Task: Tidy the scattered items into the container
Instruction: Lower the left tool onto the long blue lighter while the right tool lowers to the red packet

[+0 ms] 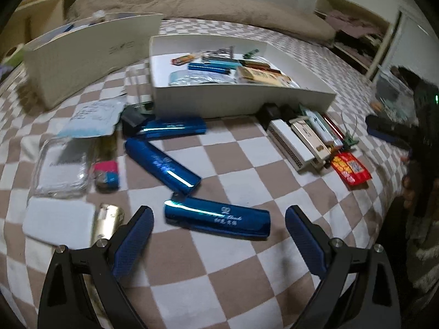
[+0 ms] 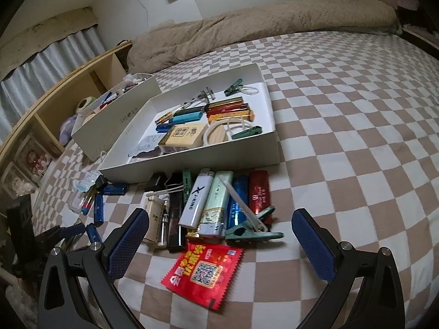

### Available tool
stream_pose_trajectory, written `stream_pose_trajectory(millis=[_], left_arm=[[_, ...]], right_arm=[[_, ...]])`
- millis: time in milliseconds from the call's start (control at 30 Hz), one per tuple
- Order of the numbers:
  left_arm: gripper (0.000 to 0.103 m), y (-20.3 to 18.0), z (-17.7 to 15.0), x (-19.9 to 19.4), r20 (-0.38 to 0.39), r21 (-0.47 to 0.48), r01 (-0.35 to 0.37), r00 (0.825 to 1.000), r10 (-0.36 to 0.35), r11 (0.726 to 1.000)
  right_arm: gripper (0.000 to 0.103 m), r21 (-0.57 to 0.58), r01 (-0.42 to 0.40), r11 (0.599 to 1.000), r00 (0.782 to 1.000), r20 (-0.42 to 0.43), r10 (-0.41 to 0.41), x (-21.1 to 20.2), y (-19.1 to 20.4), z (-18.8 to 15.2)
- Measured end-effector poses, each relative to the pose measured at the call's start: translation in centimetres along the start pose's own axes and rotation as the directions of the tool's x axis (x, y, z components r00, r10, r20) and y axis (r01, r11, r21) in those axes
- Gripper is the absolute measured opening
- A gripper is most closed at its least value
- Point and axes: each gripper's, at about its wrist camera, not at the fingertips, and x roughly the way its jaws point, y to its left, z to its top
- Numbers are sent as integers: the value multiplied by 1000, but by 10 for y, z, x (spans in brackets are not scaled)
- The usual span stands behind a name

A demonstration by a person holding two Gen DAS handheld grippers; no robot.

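Glossy blue metallic lighters (image 1: 216, 217) lie scattered on the brown-and-white checked bedsheet (image 1: 247, 156) just before the shallow white cardboard box (image 1: 241, 97), nearest one between the left gripper (image 1: 219, 224)'s spread fingers, untouched, while the right gripper (image 2: 221, 230) hovers, fingers spread, over a red foil sachet (image 2: 203, 274).

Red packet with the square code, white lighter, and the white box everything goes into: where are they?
Red packet (image 2: 201, 275): right wrist view, on its square code.
White lighter (image 2: 196, 203): right wrist view, mid-body, by the lettering.
White box (image 2: 192, 157): right wrist view, on its near outer wall.
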Motion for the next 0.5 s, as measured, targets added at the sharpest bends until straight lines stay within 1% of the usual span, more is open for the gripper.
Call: stream_pose_trajectory(millis=[67,133,200,300,333,400,467,500], left_arm=[[102,-2,0,3,4,15,-6,1000,6,1000],[102,-2,1,5,18,6,-3,1000,3,1000],[103,-2,1,5,29,-10,-4,1000,4,1000],[103,-5,-2,4,47,-15,-25,999,26,1000],[103,-6,-4,4,54,-13,-33,998,34,999],[103,-9,-7,4,68,-7,-52,996,53,999],[103,-11,-9,4,81,-21,-65,995,67,998],[103,-11,-9,3,87,-36,-66,994,68,997]], right_arm=[[103,17,35,999,999,22,-36,-5,-5,2],[103,6,51,999,997,53,-51,-11,-6,2],[103,-55,78,995,994,85,-73,-17,-4,0],[103,-136,159,978,986,77,-150,-13,1,-4],[103,-154,167,974,985,68,-158,-11,3,-5],[103,-185,124,975,992,3,-126,-4,7,-10],[103,-216,75,974,995,-51,-88,2,17,-19],[103,-233,72,970,994,-62,-89,5,23,-24]])
